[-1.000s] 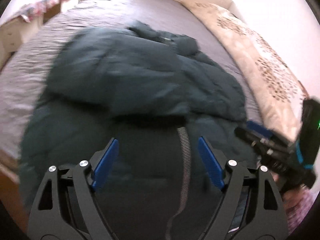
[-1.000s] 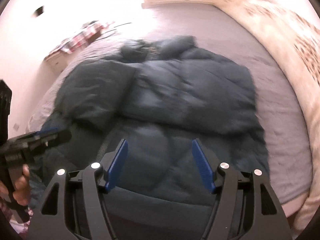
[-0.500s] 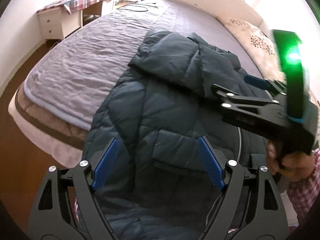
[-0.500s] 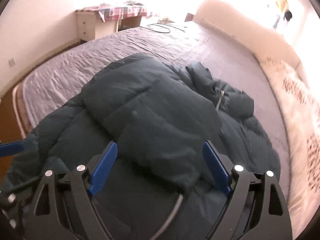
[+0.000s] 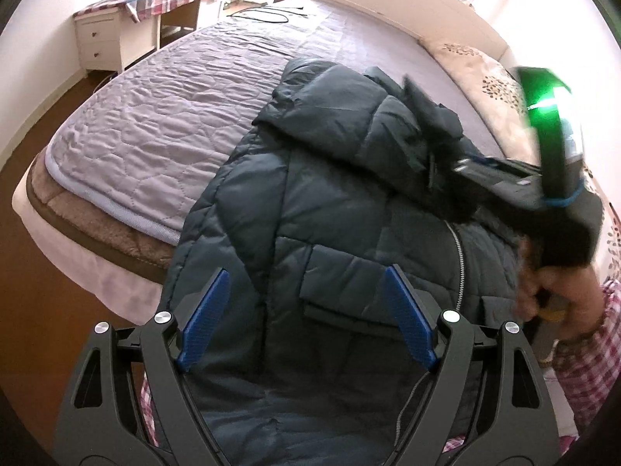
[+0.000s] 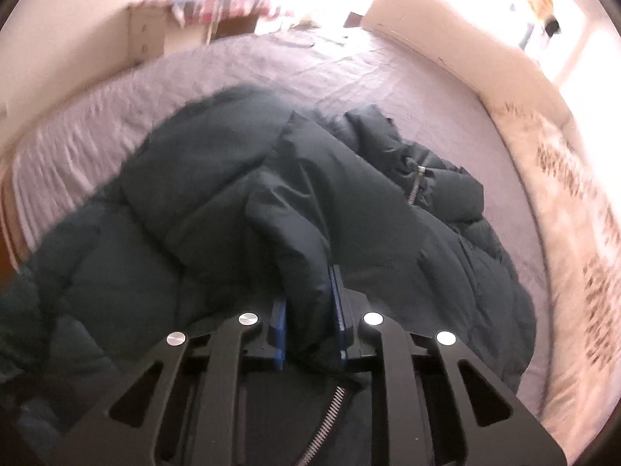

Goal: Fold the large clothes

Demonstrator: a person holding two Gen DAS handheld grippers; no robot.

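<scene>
A dark teal quilted puffer jacket (image 5: 330,194) lies on the bed, its hem hanging over the near edge and a sleeve folded across the chest. My left gripper (image 5: 306,270) hovers open above the jacket's front by the pocket flap, with nothing between its blue pads. My right gripper (image 6: 306,287) has its jaws closing on a thick fold of the jacket (image 6: 194,213), and the fabric is pinched between the pads. In the left wrist view the right gripper (image 5: 462,163) reaches into the folded sleeve, blurred, held by a hand (image 5: 562,303).
A lilac quilted cover (image 5: 174,116) spreads over the bed to the left of the jacket. A floral duvet (image 6: 574,213) runs along the right side. A white desk (image 5: 116,31) stands at the back left. Wooden floor (image 5: 46,291) lies below the bed's edge.
Both views swung round to the bed's corner. The right gripper's jaws went from wide apart to pinching a jacket fold. The left gripper stayed open over the jacket front.
</scene>
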